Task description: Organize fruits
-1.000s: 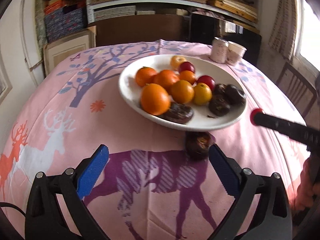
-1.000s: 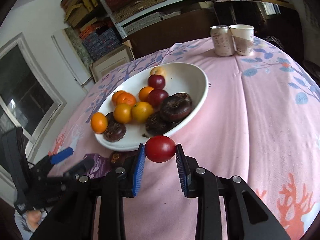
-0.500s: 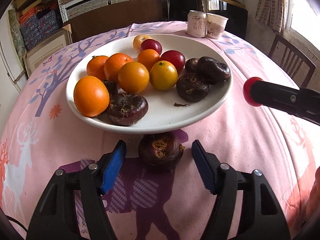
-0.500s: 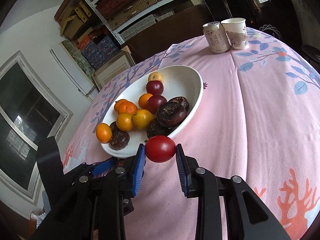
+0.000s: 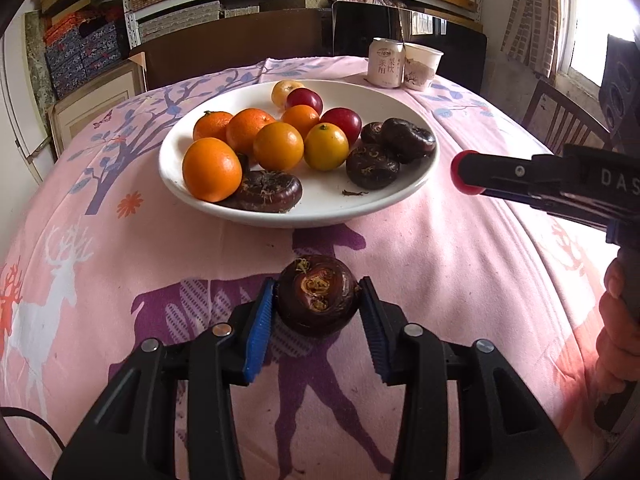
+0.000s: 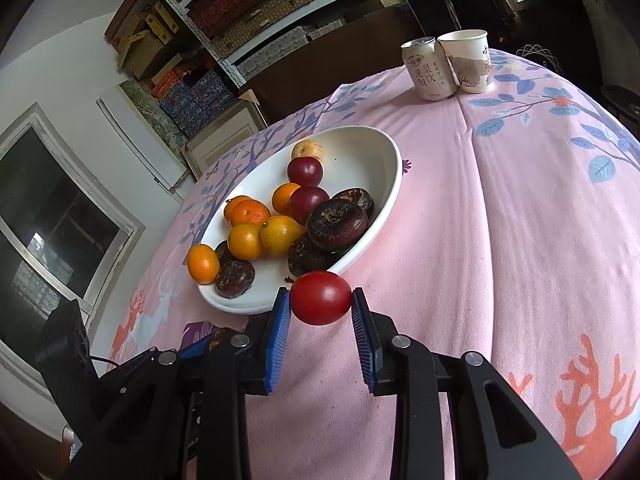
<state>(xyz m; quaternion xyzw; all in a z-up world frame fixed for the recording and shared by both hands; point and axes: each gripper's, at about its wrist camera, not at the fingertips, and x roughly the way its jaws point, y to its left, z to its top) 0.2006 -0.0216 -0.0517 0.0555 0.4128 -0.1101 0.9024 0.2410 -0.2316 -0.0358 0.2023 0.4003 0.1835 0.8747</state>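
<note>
A dark brown water chestnut lies on the pink cloth just in front of the white plate. My left gripper is closing its jaws on it, and both blue pads touch its sides. The plate holds several oranges, red plums and more dark water chestnuts. My right gripper is shut on a red plum and hovers by the plate's near rim. In the left wrist view it reaches in from the right, the red plum at its tip.
A drink can and a paper cup stand at the table's far edge. A wooden chair stands to the right, shelves and boxes behind. A person's hand holds the right gripper. Bare cloth stretches right of the plate.
My left gripper moved forward to the loose water chestnut and its jaws went from wide open to closed against it. The right gripper kept still with the red plum.
</note>
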